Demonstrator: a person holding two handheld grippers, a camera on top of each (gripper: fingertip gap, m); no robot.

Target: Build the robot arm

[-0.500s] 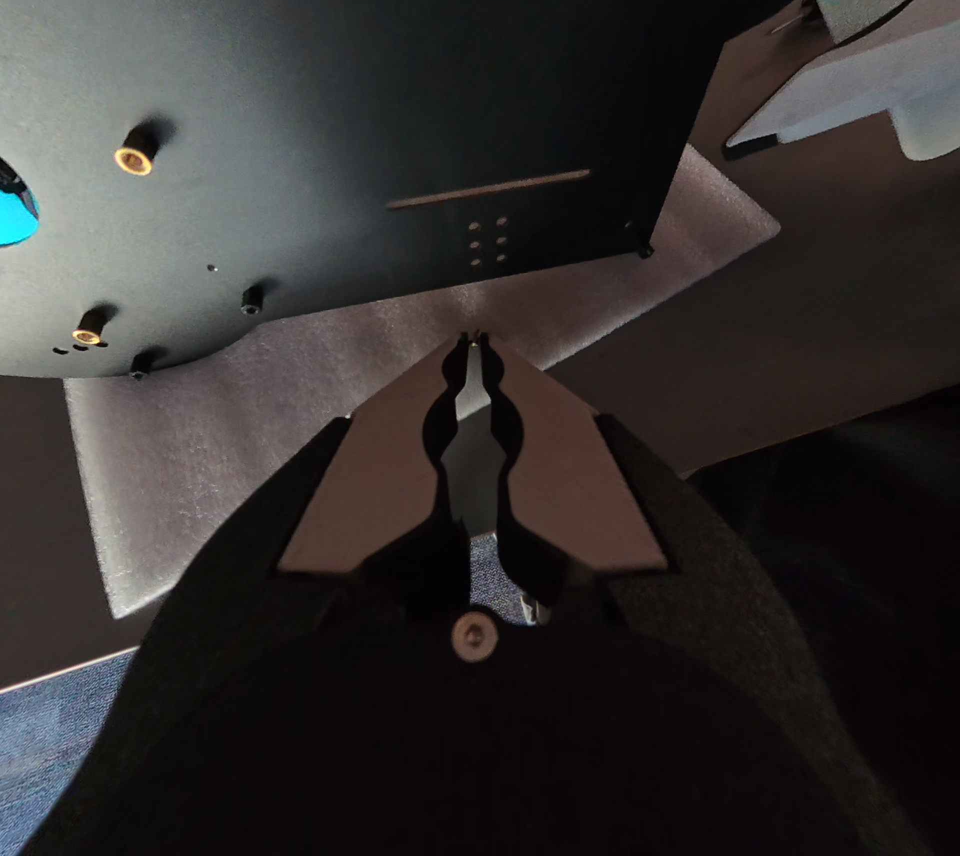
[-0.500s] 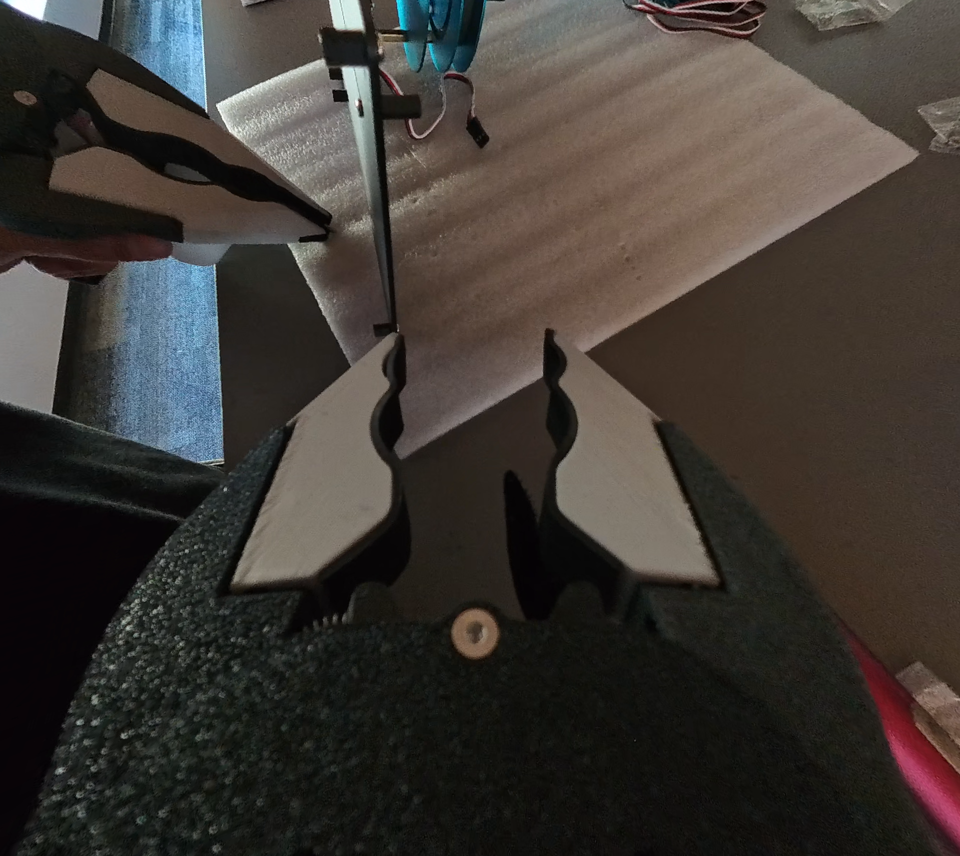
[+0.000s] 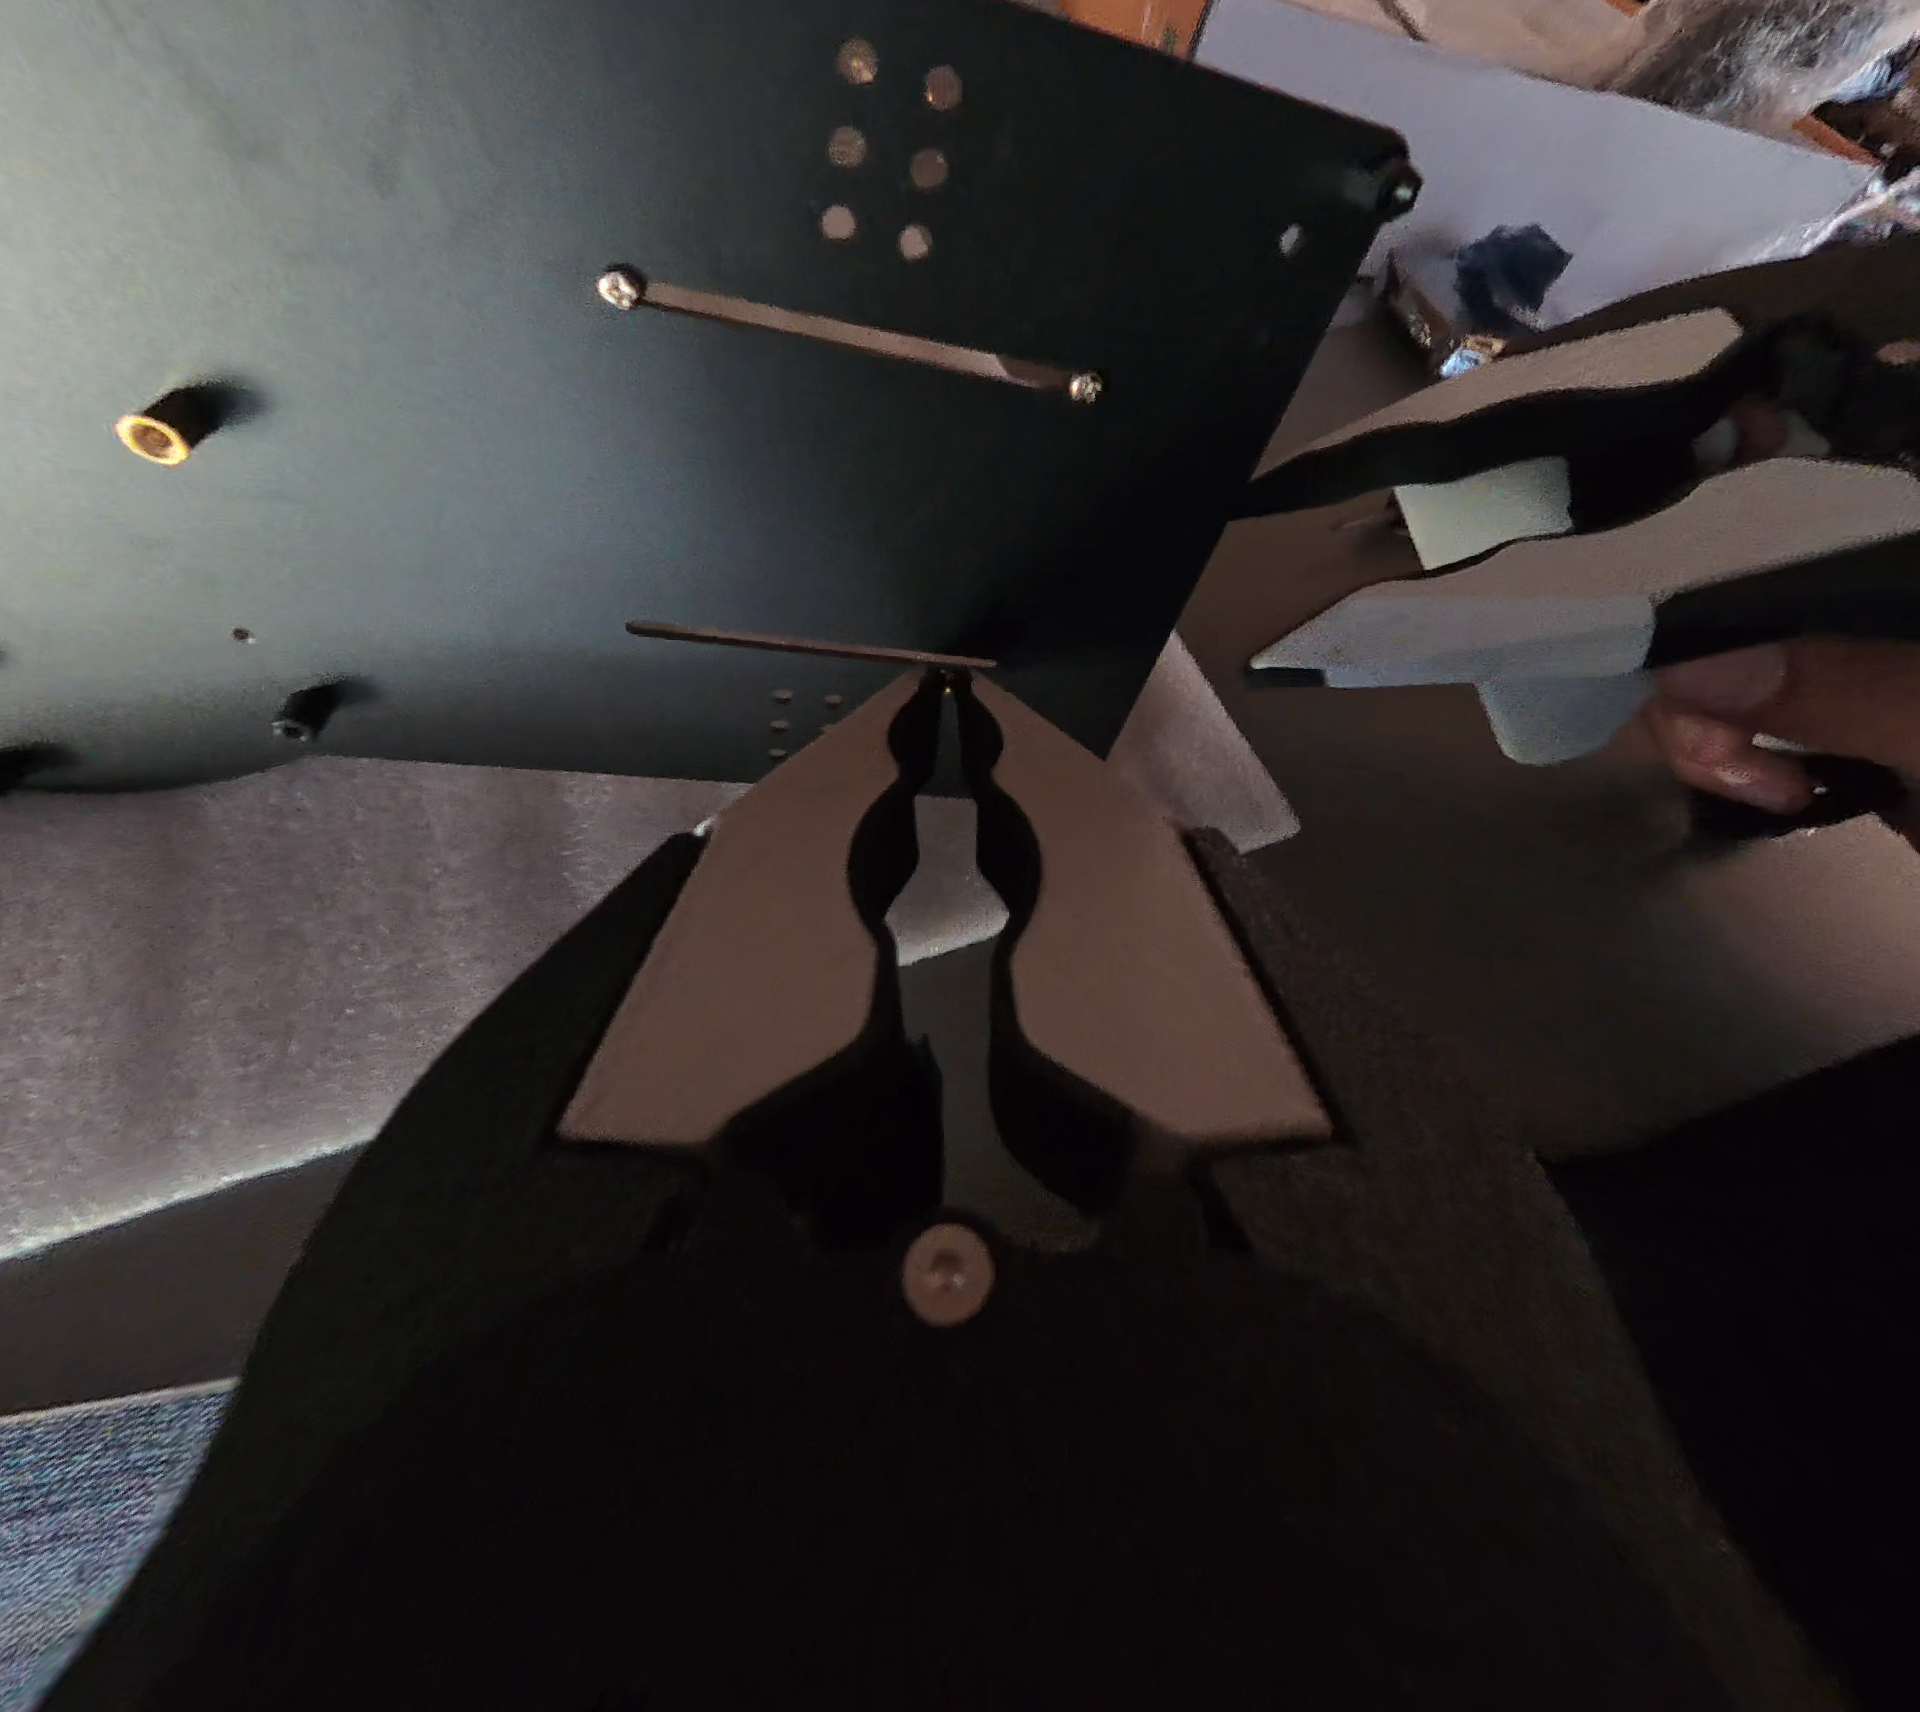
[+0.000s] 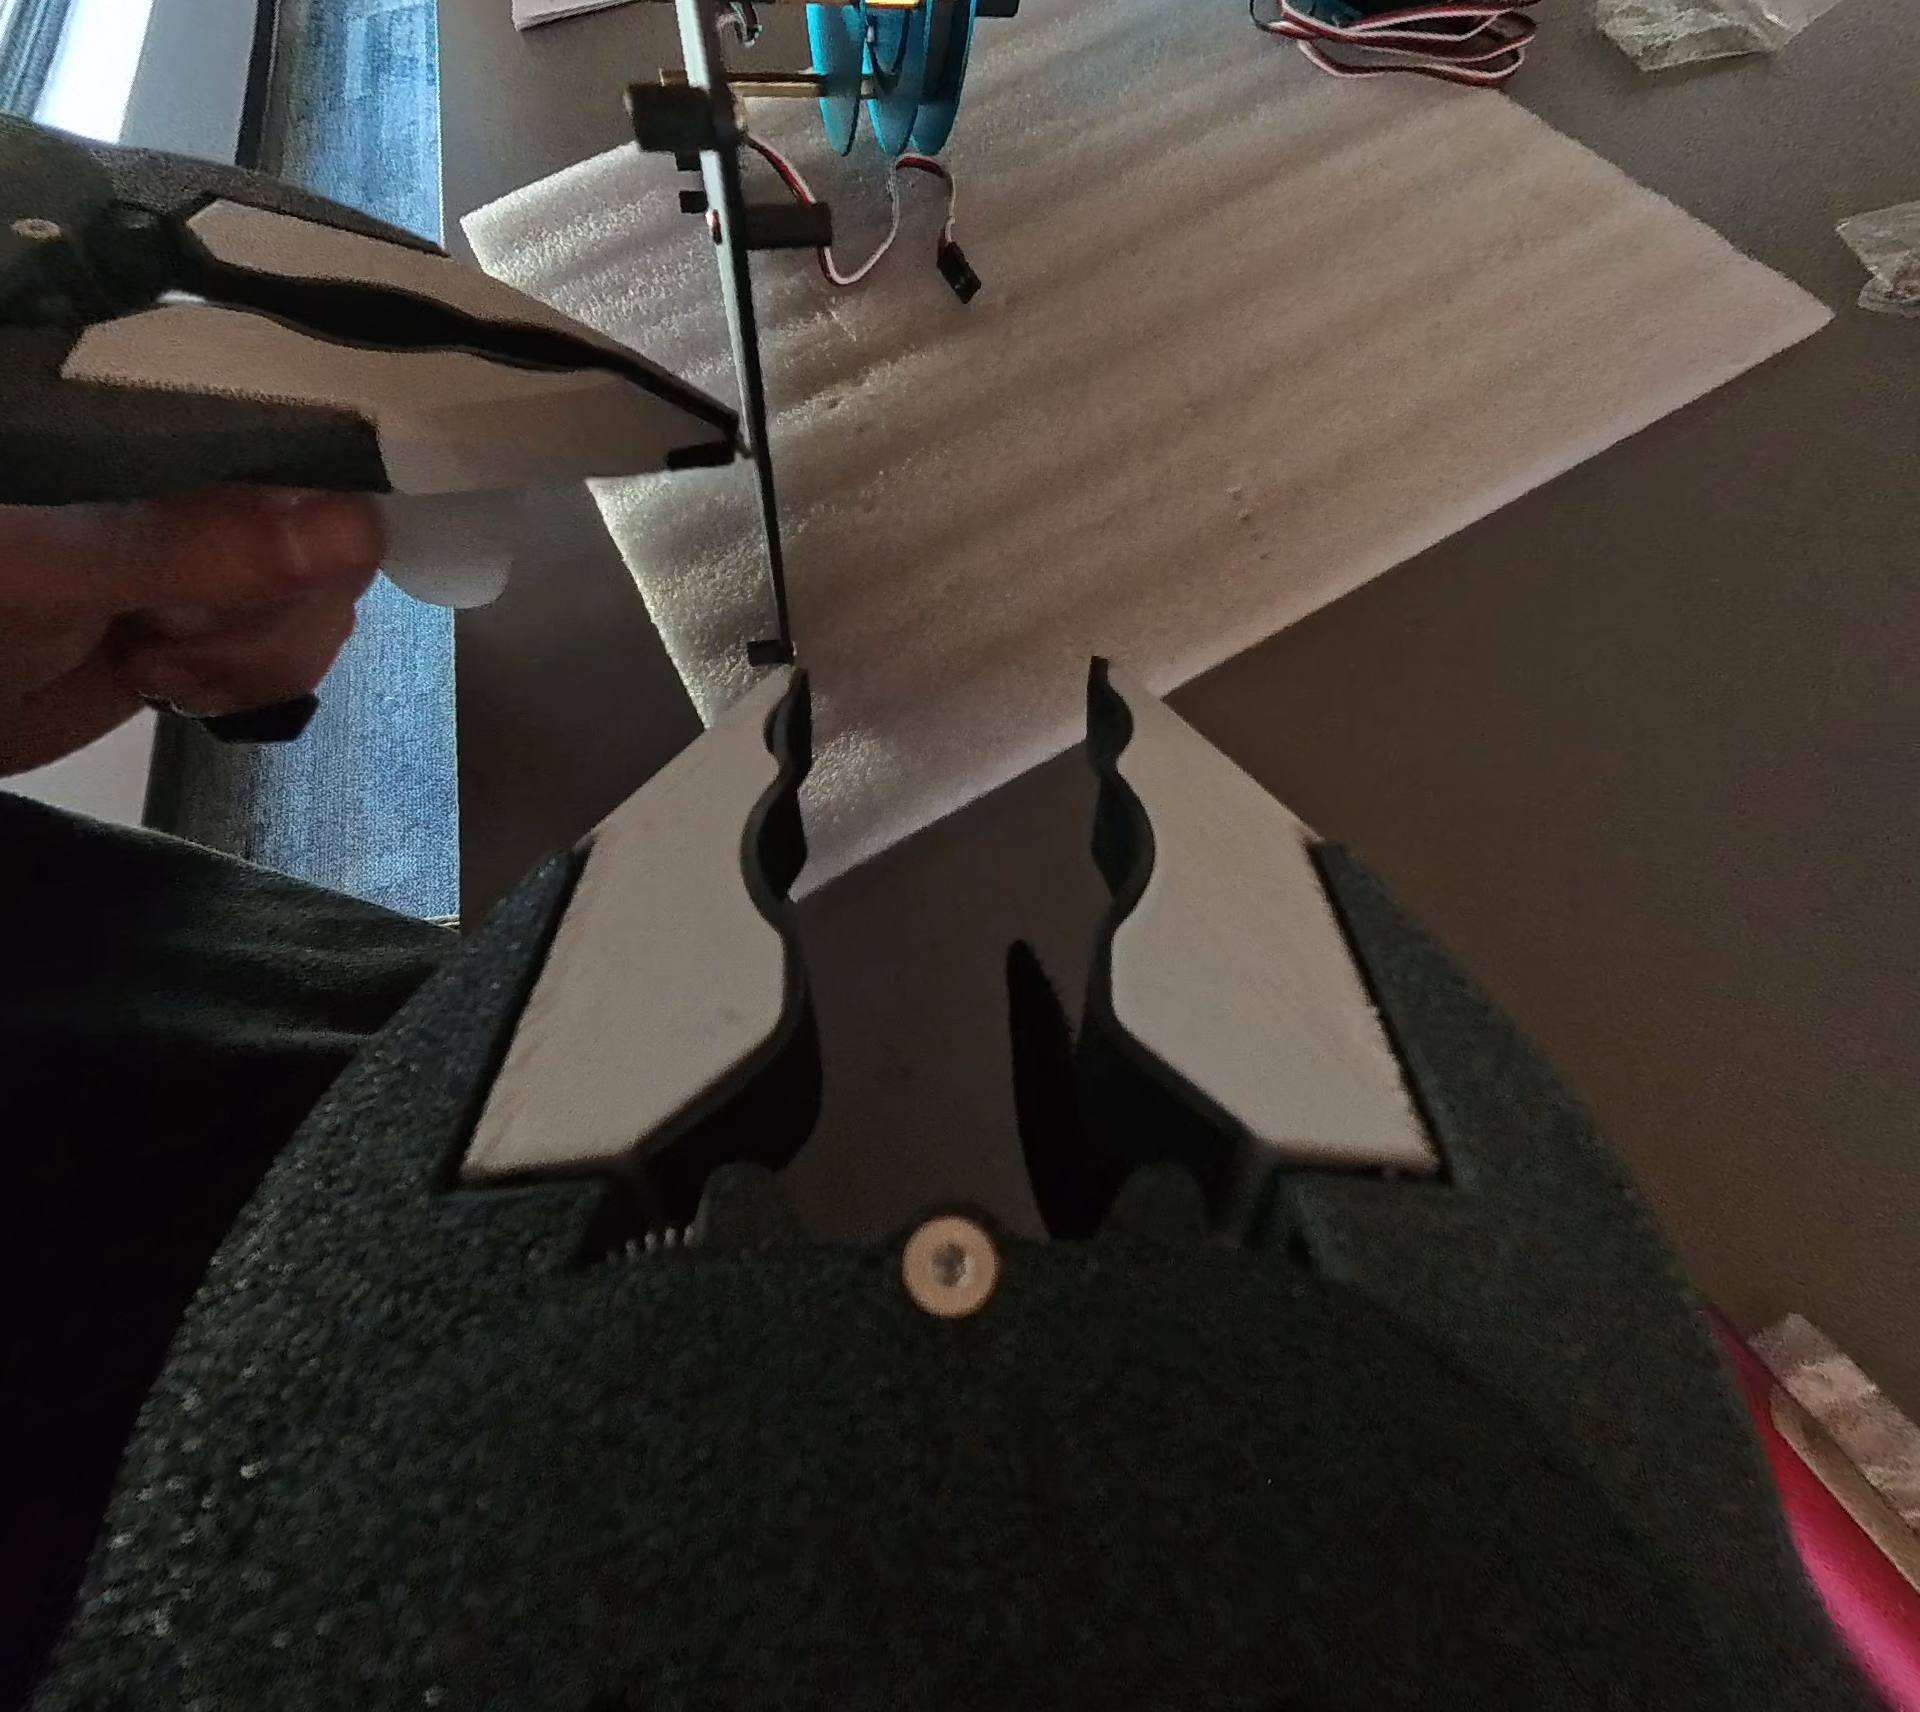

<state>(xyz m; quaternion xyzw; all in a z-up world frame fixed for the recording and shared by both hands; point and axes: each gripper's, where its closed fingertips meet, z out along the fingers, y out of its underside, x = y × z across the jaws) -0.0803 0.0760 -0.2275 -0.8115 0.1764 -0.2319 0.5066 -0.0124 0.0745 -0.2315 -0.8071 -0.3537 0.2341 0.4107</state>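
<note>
With the left gripper (image 3: 948, 686) closed and pressed against the upright black plate (image 3: 520, 374) on the foam sheet (image 4: 1143, 415), and the right gripper (image 4: 945, 696) held apart beside its edge, the plate could be tipped over.

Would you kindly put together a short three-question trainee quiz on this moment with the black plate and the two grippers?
1. True or false: the right gripper is open.
2. The black plate stands on: A) white foam sheet; B) carpet; C) a box.
3. Which gripper's closed tips meet the plate's face?

Key: 1 true; 2 A; 3 the left gripper.
</note>
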